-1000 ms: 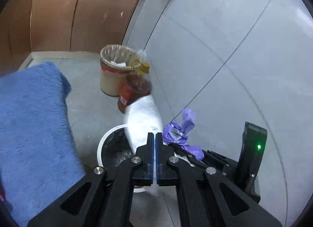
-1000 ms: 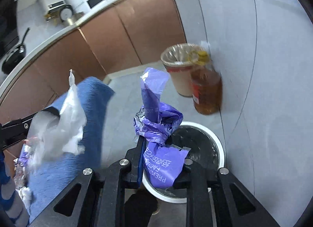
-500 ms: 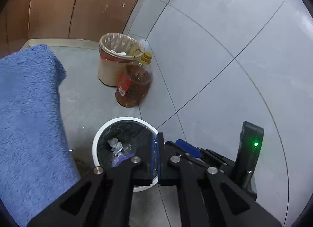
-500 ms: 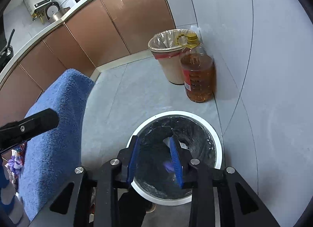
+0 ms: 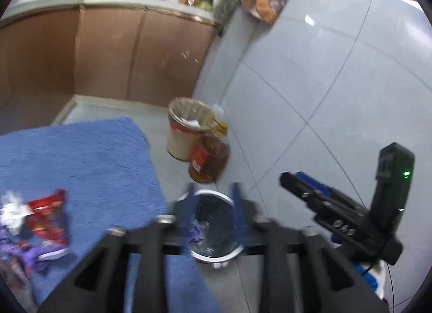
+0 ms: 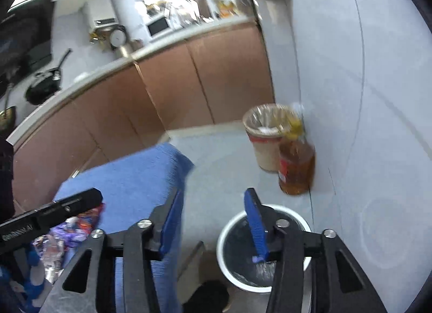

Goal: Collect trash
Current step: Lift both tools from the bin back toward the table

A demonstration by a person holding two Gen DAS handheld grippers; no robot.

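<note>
Blue-padded, both my left gripper [image 5: 213,205] and right gripper [image 6: 213,221] have just been opening, empty; the red wrapper [image 5: 48,218] near the blue towel's [image 5: 81,156] left edge could slip from a hasty grab.

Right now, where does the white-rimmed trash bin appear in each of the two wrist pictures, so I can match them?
Left wrist view: the white-rimmed trash bin is at bottom centre, seen between the two fingers of the left tool.
Right wrist view: the bin is at bottom, right of centre, partly behind the right tool's finger.
Shared landmark: the oil bottle on the floor just beyond it.
</note>
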